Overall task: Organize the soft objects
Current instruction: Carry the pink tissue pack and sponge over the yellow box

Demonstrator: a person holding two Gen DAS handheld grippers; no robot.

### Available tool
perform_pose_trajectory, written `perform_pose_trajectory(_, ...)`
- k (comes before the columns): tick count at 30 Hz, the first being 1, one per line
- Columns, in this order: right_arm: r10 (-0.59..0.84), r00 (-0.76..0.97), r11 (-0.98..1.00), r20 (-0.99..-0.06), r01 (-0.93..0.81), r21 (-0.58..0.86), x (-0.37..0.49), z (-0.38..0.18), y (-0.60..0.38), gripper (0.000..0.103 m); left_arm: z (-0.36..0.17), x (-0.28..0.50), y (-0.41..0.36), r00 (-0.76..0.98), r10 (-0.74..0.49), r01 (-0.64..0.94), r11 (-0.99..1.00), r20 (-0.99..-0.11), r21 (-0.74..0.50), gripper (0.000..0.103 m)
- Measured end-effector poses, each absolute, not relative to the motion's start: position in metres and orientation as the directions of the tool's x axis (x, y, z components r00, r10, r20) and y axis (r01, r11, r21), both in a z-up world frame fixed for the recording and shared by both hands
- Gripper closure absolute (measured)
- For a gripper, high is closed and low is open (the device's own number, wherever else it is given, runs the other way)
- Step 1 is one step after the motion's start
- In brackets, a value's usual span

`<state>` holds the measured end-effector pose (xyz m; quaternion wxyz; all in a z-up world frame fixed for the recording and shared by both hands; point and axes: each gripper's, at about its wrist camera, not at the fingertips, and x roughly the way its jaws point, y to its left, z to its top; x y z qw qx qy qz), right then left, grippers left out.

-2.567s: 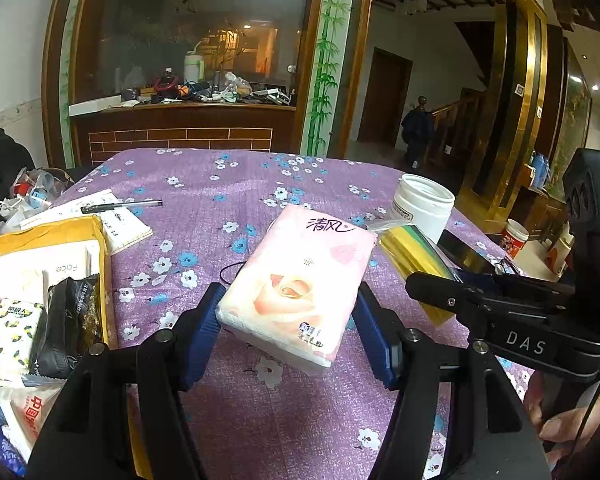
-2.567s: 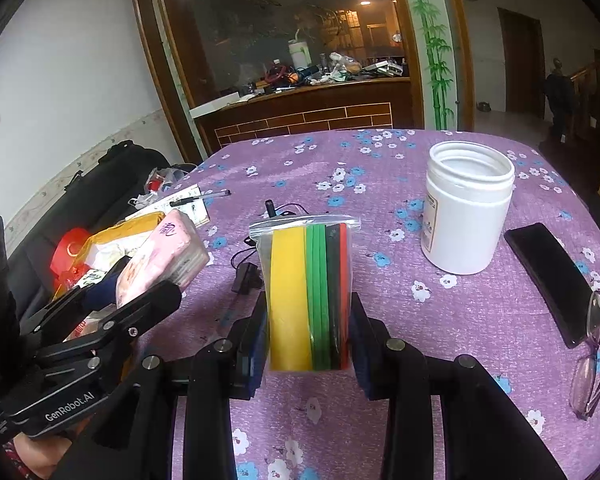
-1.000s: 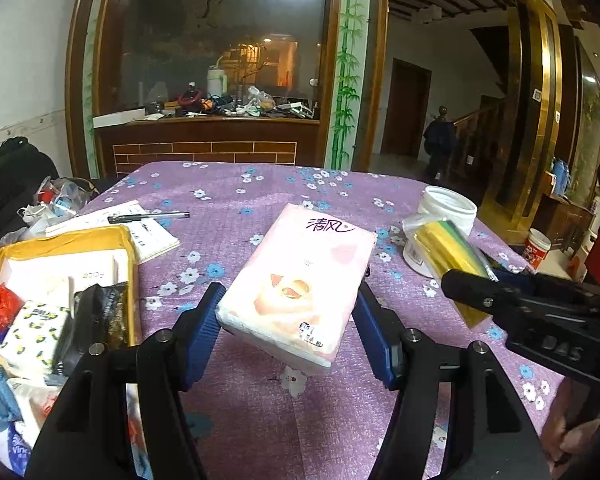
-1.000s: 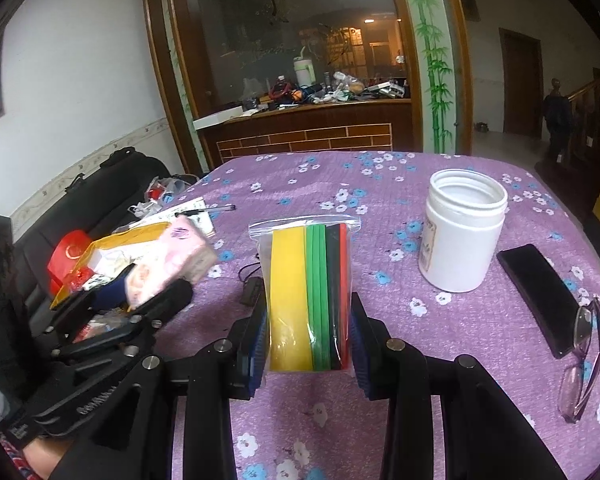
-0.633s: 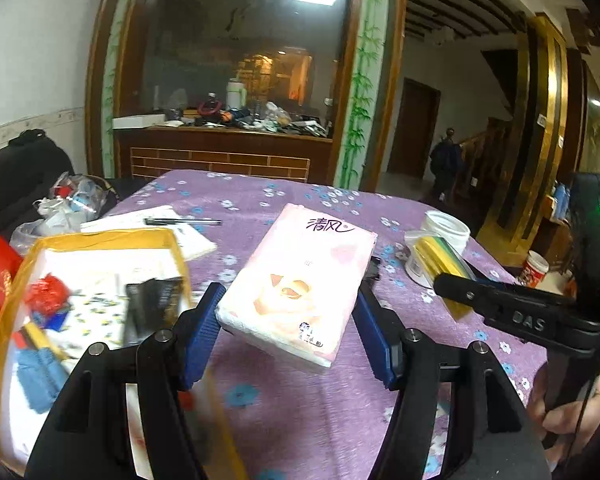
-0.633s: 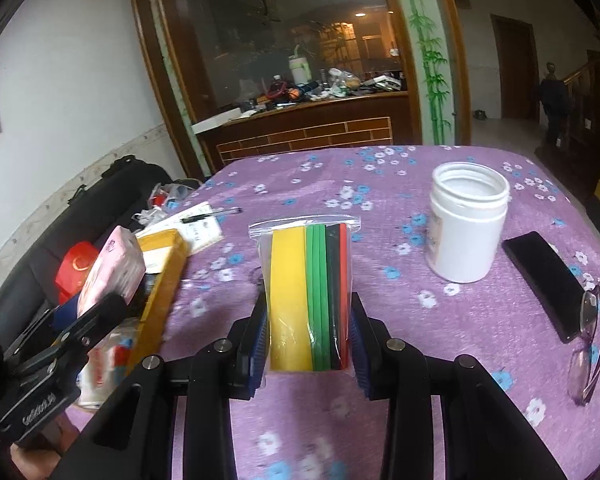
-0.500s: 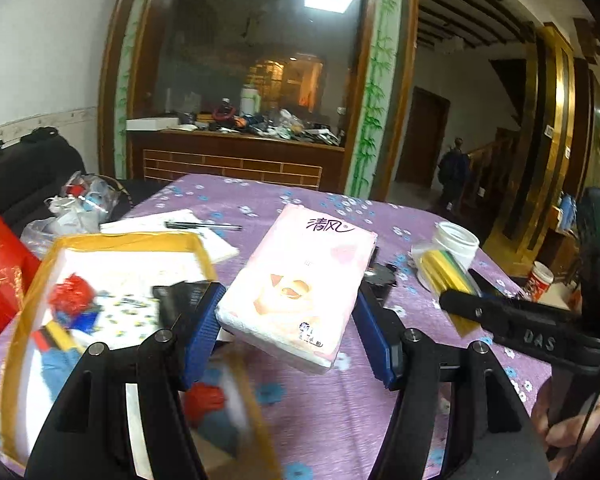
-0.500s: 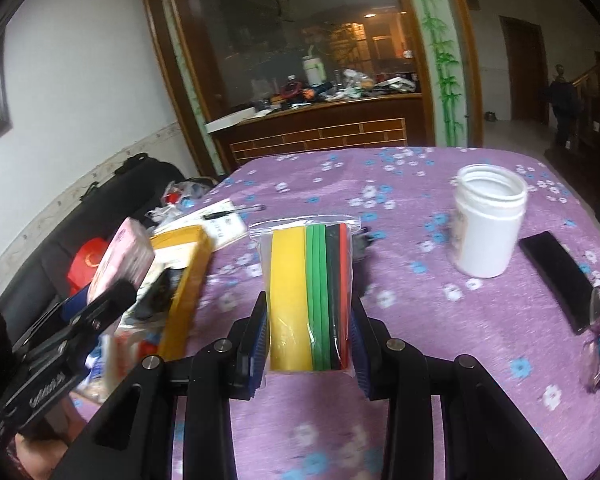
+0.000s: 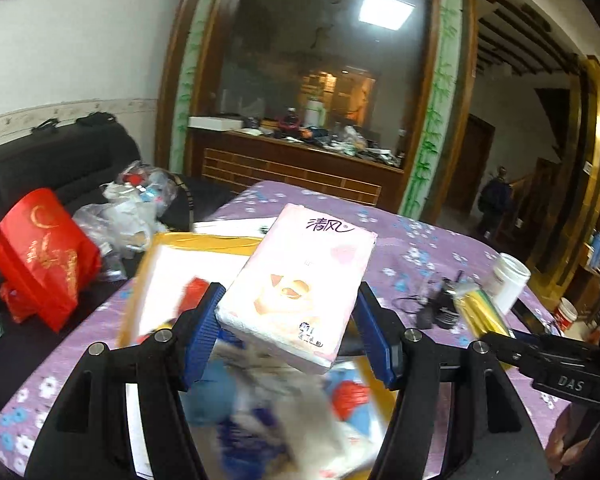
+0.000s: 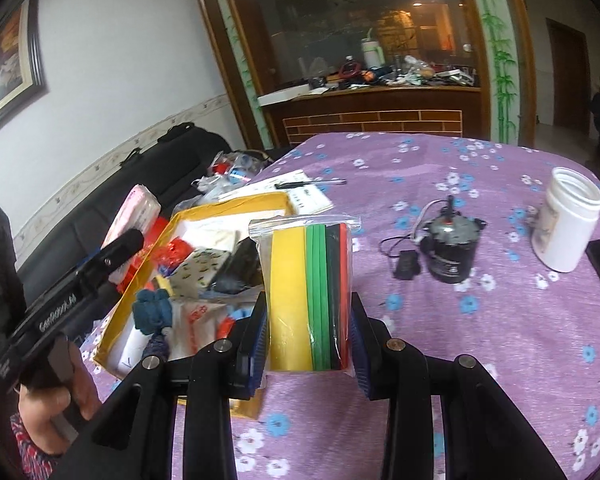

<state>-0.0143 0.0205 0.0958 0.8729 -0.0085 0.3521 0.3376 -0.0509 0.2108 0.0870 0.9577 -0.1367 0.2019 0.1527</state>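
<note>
My left gripper (image 9: 288, 332) is shut on a pink tissue pack (image 9: 300, 288) and holds it in the air over the yellow box (image 9: 220, 242). The same tissue pack (image 10: 134, 212) shows in the right wrist view above the box's left side. My right gripper (image 10: 308, 336) is shut on a clear bag of coloured foam sheets (image 10: 308, 292), yellow, green, black and red, just right of the yellow box (image 10: 236, 204). The box holds several soft items, blurred in the left wrist view.
On the purple flowered tablecloth (image 10: 480, 320) stand a black motor with a cable (image 10: 448, 248) and a white jar (image 10: 566, 226). Papers with a pen (image 10: 300, 192) lie behind the box. A red bag (image 9: 44, 256) and plastic bags sit on the black sofa to the left.
Both grippers have swung left toward the yellow box, each keeping its load. The tissue pack now hangs over the box, and the foam bag has come up beside it.
</note>
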Motion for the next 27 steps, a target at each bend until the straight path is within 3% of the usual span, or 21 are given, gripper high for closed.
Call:
perform_pose_trajectory(8,0.602,0.474,0.737,-0.643,-0.639,0.218,-0.025,0.092,0.051,0.067,0.074,-0.059,0.26,0.824,0.288,-0.42,0.889,-0.488,-0.185,0.039)
perform_pose_trajectory(15,0.616,0.408,0.689,-0.674,-0.693,0.211,-0.03,0.087,0.103,0.067,0.059,-0.046,0.289,0.795,0.234,-0.42,0.878,-0.56,-0.23,0.039)
perform_pose_trajectory(27,0.607,0.312,0.632,-0.731,-0.747,0.207,-0.058,0.051,0.152,0.067,0.032,-0.07,0.272,0.756,0.179,-0.395,0.891,-0.629,-0.223,0.039)
